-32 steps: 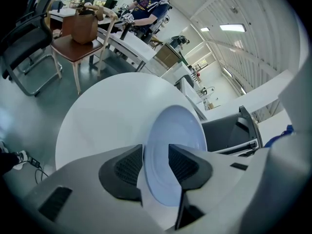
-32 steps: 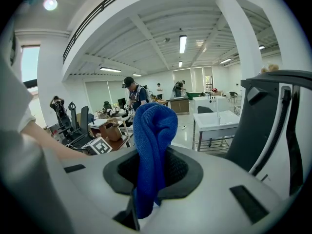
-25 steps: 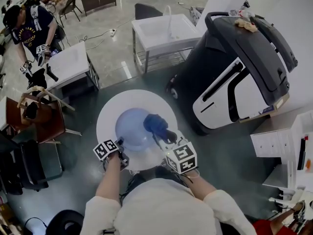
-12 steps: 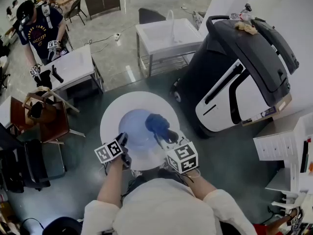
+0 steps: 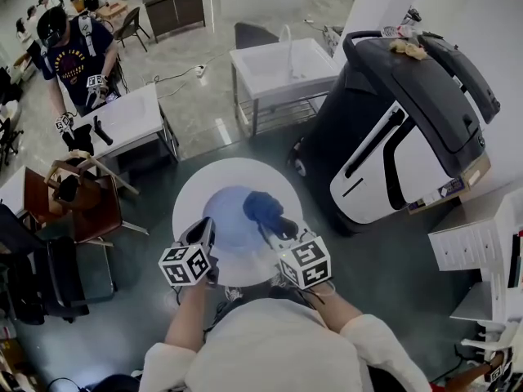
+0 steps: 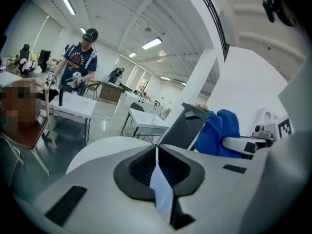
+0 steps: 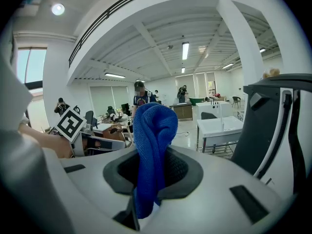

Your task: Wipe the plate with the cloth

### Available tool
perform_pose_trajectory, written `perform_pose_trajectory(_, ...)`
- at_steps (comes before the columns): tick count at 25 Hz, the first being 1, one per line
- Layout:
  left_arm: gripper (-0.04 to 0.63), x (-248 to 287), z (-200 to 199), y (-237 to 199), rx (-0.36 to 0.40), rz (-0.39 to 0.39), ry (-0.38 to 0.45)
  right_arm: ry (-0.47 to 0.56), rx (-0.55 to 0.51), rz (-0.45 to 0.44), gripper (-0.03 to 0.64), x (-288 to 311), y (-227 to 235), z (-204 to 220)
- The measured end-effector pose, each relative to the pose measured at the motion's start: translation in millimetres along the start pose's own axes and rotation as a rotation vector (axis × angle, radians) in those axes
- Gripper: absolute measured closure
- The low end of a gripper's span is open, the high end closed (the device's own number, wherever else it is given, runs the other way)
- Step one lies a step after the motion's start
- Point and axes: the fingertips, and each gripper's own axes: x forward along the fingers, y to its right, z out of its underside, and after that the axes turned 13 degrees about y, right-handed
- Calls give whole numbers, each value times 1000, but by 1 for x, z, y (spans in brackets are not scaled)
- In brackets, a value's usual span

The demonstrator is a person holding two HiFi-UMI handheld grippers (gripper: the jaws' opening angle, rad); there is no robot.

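Note:
A pale blue plate (image 5: pixel 231 216) is over the round white table (image 5: pixel 200 182). My left gripper (image 5: pixel 203 233) has its jaws closing on the plate's near left rim; in the left gripper view the rim (image 6: pixel 160 182) shows edge-on, pinched between the pads. My right gripper (image 5: pixel 282 227) is shut on a bunched dark blue cloth (image 5: pixel 262 206), held over the plate's right side. The cloth (image 7: pixel 152 145) stands up out of the right jaws, and it also shows in the left gripper view as the blue cloth (image 6: pixel 220 130) at right.
A big dark grey and white machine (image 5: pixel 400 121) stands close on the right. Beyond the table are a white sink stand (image 5: pixel 278 64), a white table (image 5: pixel 131 117) with a person (image 5: pixel 73 51) at it, and a wooden chair (image 5: pixel 82 194) at left. White drawers (image 5: pixel 478 247) sit at far right.
My left gripper has risen from the table's near edge, rolled, and gone from open to closed on the plate's rim. The right gripper and the cloth have kept still.

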Motion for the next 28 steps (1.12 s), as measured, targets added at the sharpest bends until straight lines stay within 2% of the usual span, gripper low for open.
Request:
perform_pose_trajectory(4,555,-9,-20,14,67,37,38,6,-2,-1,526,0,-1,-3)
perform_pose_trajectory(12,561,-23,-47,39,136,95,83,23,-5,-3,526,2,2,-8)
perform_pose_trajectory(18,563,-37,-57,57,116,120,121,39,-1,-17,526,2,1,-15)
perform_pose_trajectory(28,563,-58,-72,73,175,123,176,68,3,-41,526,2,-2,-25)
